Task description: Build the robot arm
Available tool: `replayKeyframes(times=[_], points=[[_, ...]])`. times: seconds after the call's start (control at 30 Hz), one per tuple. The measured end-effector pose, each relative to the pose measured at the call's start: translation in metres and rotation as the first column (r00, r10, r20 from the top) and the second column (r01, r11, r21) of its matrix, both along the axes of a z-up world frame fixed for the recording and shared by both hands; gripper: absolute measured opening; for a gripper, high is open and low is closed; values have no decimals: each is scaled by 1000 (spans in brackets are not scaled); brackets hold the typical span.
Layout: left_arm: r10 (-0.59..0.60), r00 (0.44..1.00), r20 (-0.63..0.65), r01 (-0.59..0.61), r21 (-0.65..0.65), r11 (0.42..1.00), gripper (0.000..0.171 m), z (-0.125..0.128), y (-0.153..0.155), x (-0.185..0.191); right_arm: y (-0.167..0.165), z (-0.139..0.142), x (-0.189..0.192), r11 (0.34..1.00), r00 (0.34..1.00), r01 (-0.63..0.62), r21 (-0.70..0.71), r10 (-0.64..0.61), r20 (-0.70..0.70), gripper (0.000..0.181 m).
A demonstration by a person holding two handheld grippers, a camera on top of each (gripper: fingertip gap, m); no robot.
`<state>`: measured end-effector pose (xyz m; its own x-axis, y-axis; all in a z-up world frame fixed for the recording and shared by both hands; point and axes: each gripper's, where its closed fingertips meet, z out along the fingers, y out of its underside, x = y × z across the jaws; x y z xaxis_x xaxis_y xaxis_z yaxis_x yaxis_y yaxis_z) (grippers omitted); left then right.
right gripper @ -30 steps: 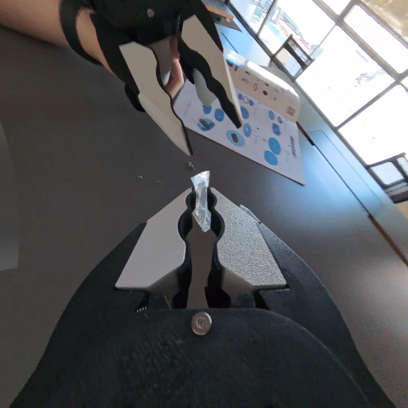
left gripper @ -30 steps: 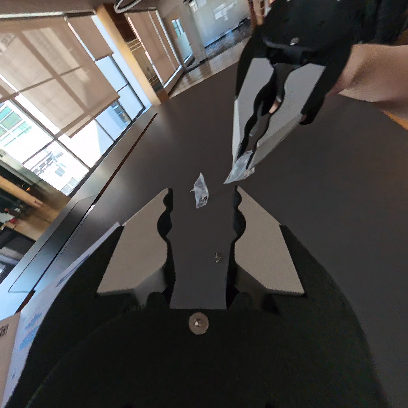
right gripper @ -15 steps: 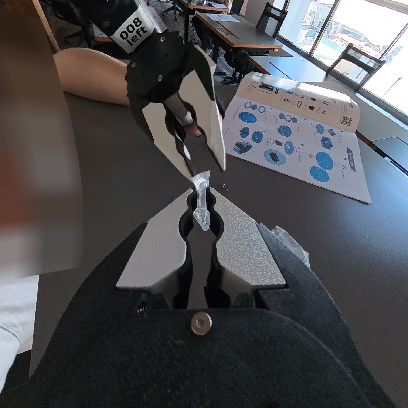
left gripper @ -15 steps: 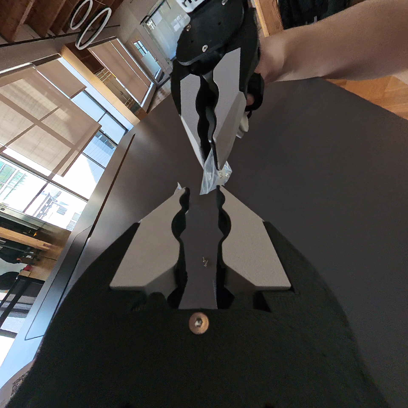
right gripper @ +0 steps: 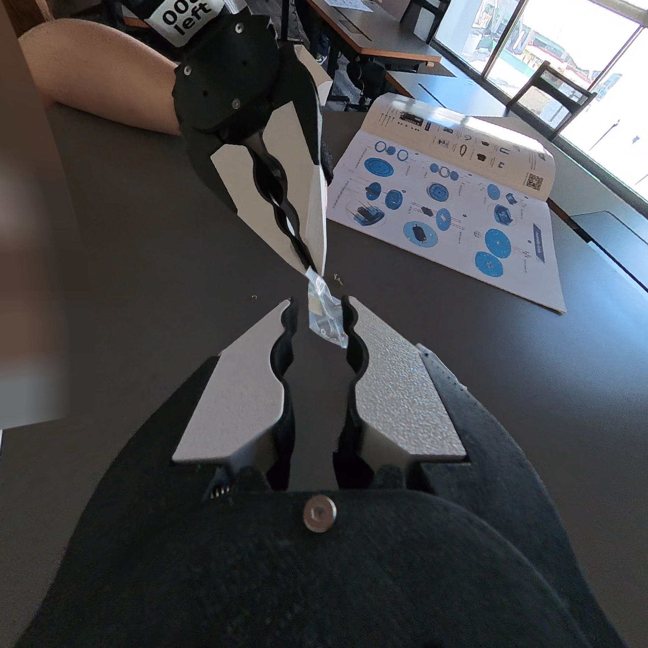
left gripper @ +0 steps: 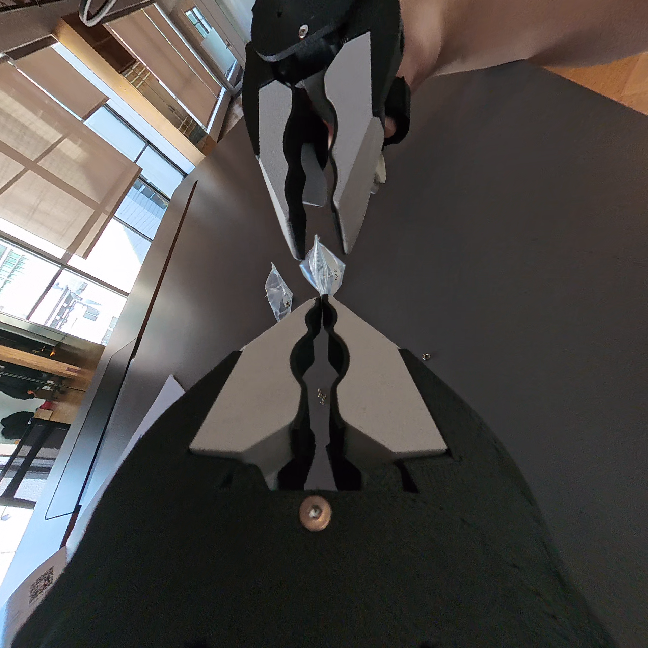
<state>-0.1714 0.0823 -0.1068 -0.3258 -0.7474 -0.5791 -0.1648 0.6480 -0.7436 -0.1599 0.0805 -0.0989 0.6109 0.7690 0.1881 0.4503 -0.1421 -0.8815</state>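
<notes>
Left gripper (left gripper: 322,298) jaws pinched tight on the small clear bag (left gripper: 322,271), mid-frame above the tabletop (left gripper: 508,245). Right gripper (right gripper: 317,301) jaws parted, bag loose between the tips. I'd keep my left pinch firm, clear of the loose screws (left gripper: 321,398).

A small plastic bag (left gripper: 322,275) is held above the table (left gripper: 508,245) between 2 facing grippers, pinched at one end by the left gripper (left gripper: 322,298); the right gripper (right gripper: 317,302) flanks its other end. A second bag (left gripper: 278,296) lies on the table beside it. An instruction sheet (right gripper: 456,210) is spread toward the table's window-side edge, with 2 screws (right gripper: 338,278) between sheet and bag.
</notes>
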Motion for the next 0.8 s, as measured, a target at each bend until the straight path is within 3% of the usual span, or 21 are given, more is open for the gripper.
replayKeyframes(times=[0.17, 0.23, 0.37, 0.43, 0.5, 0.8], points=[[-18, 1000, -5, 18, -5, 1000, 0, 0, -2, -2, 5, -8, 22, 996, 986, 38, 78, -50, 161, 33], [-34, 999, -11, 34, -5, 999, 0, -1, -5, -2, 5, -7, 24, 995, 986, 34, 89, -48, 162, 32], [-58, 998, -10, 58, -4, 998, 0, -1, -10, -3, 3, -7, 18, 996, 982, 1, 90, -18, 189, 24], [-57, 998, -8, 57, 2, 998, 0, -1, -10, -3, 2, -12, 16, 994, 971, -18, 105, -8, 240, 7], [-55, 998, -8, 55, -4, 998, 0, -1, -9, -3, 1, -16, 16, 995, 965, -22, 102, -5, 261, 0], [-11, 998, 62, 13, -39, 999, 0, 18, -1, -3, -2, -4, 23, 1000, 999, 18, 8, -18, 36, 0]])
